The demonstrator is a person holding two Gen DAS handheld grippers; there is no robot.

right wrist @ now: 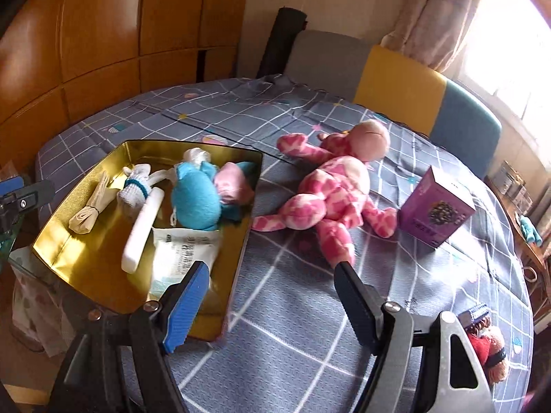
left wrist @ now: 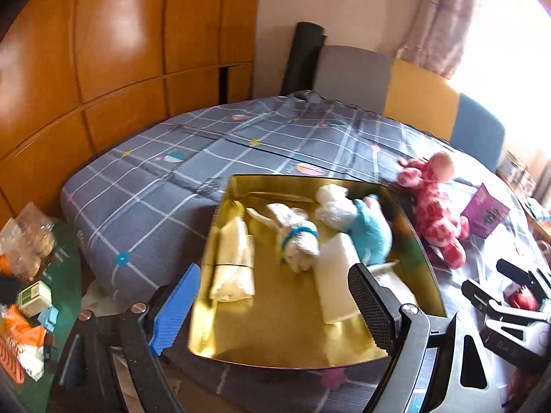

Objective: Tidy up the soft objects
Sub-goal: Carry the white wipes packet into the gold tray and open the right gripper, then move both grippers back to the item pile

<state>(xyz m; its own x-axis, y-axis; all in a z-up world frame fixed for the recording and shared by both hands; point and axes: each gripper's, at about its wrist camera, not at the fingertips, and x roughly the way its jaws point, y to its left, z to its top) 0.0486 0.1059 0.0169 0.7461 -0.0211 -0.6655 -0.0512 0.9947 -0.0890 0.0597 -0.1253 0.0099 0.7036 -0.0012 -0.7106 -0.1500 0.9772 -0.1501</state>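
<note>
An open gold tin [left wrist: 275,337] lies on the checked bed and holds several soft things: a blue plush [left wrist: 372,234], a white bunny with a blue collar [left wrist: 296,241], a cream rolled cloth [left wrist: 234,261] and a white foam bar [left wrist: 337,282]. My left gripper [left wrist: 275,306] hangs open over the tin's near end, with nothing between its pads. Right of the tin [right wrist: 193,143], a pink spotted plush [right wrist: 330,192] sprawls on the sheet. My right gripper [right wrist: 272,306] is open and empty above bare sheet, short of that plush. A printed white packet [right wrist: 182,247] rests in the tin's near corner.
A purple carton [right wrist: 435,208] stands just right of the pink plush. A small red-and-brown plush [right wrist: 489,347] lies at the bed's near right. Wooden wardrobe doors [left wrist: 120,51] line the left side, with bags and packets [left wrist: 27,275] on the floor below. A padded headboard [right wrist: 396,79] backs the bed.
</note>
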